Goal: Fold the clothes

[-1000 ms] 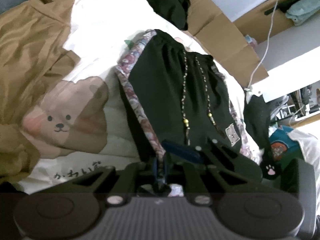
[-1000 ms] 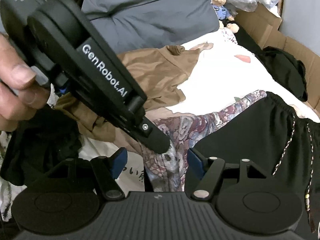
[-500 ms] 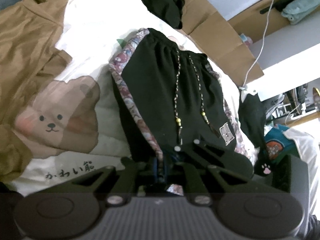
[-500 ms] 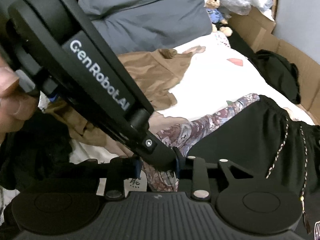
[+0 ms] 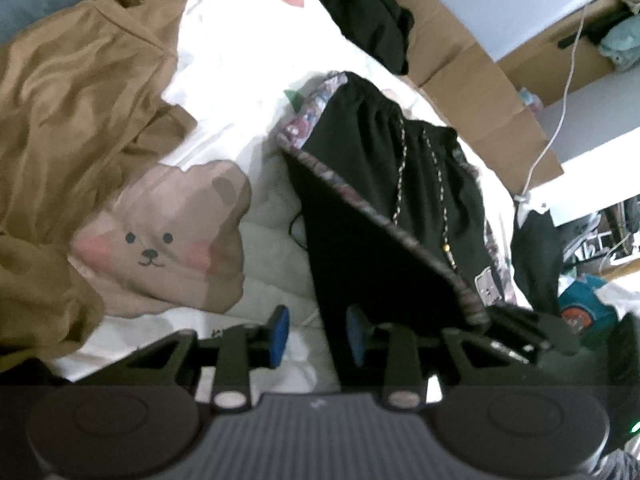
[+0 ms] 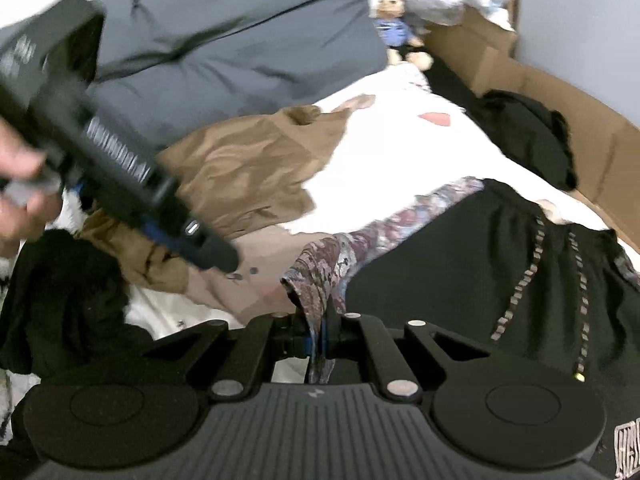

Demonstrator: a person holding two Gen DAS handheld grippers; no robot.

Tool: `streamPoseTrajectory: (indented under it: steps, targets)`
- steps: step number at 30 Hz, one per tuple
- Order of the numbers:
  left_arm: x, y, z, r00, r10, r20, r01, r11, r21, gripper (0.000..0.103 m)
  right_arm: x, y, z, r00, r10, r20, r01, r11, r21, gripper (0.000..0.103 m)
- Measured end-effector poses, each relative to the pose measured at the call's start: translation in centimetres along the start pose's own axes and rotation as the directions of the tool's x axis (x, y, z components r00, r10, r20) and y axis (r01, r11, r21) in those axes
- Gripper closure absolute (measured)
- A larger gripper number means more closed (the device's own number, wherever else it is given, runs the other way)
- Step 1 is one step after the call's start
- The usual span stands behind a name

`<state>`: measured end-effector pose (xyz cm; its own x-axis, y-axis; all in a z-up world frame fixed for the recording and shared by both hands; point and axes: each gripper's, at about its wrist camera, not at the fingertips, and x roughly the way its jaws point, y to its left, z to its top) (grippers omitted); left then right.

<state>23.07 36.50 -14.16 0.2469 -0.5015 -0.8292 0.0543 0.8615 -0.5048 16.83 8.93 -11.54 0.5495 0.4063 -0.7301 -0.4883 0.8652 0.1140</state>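
White bedsheet (image 5: pixel 248 56): carries the scattered clothes.
Cardboard box (image 5: pixel 472 80): a dark garment (image 5: pixel 372 20) draped over its edge.
Black shorts (image 5: pixel 400 184): patterned-trim, running away from both tools, waistband farthest.
Right tool (image 6: pixel 318 336): just closed, clamped on the shorts' patterned hem.
Left tool (image 5: pixel 316 336): jaws just opening, hem released.

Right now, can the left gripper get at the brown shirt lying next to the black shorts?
Probably yes. The left gripper is open with nothing pinched, and the brown shirt lies uncovered on the bedsheet to its left. The black shorts sit on the other side.
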Motion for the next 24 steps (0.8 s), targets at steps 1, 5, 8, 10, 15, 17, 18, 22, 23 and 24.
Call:
streamPoseTrajectory:
  steps: [1,5,8,10,15,17,18,22,23,24]
  targets:
    - [0.2,-0.2,0.0,1.000,0.003,-0.002,-0.003,1.000,0.000,0.070,-0.4,-0.6,0.1,1.000,-0.002,0.003,0.002,1.000,0.012,0.099]
    - [1.1,-1.2,0.0,1.000,0.018,-0.016,-0.018,1.000,-0.001,0.062,-2.3,-2.8,-0.1,0.999,-0.024,0.023,0.022,0.998,0.060,0.099]
    - [1.5,-2.5,0.1,0.999,0.036,-0.027,-0.035,0.999,0.018,0.059,-3.3,-4.5,-0.6,0.999,-0.045,0.027,0.042,0.994,0.100,0.099]
    - [1.7,-3.5,0.3,0.998,0.052,-0.027,-0.051,0.998,0.032,0.059,-3.8,-5.5,-1.0,0.998,-0.056,0.028,0.053,0.992,0.117,0.099]
    - [1.0,-5.9,0.7,0.993,0.122,0.012,-0.122,0.990,0.065,0.059,-5.3,-8.1,-1.6,0.997,-0.073,0.034,0.066,0.984,0.166,0.099]
    - [0.6,-6.8,0.9,0.992,0.124,0.019,-0.125,0.990,0.063,0.059,-5.8,-8.8,-1.7,0.996,-0.075,0.038,0.067,0.981,0.180,0.099]
    - [0.5,-7.2,0.9,0.992,0.126,0.020,-0.127,0.990,0.063,0.058,-6.2,-9.3,-1.9,0.996,-0.080,0.042,0.070,0.980,0.186,0.099]
    - [1.1,-9.3,0.5,0.990,0.141,-0.002,-0.140,0.988,0.068,0.058,-7.4,-11.2,-2.3,0.995,-0.086,0.051,0.073,0.973,0.219,0.099]
    - [1.3,-9.6,0.4,0.989,0.144,-0.008,-0.144,0.987,0.071,0.058,-7.8,-11.8,-2.5,0.995,-0.089,0.054,0.075,0.971,0.228,0.099]
    - [1.7,-10.2,0.1,0.989,0.150,-0.016,-0.149,0.986,0.079,0.058,-8.3,-12.5,-2.7,0.994,-0.095,0.056,0.079,0.968,0.237,0.099]
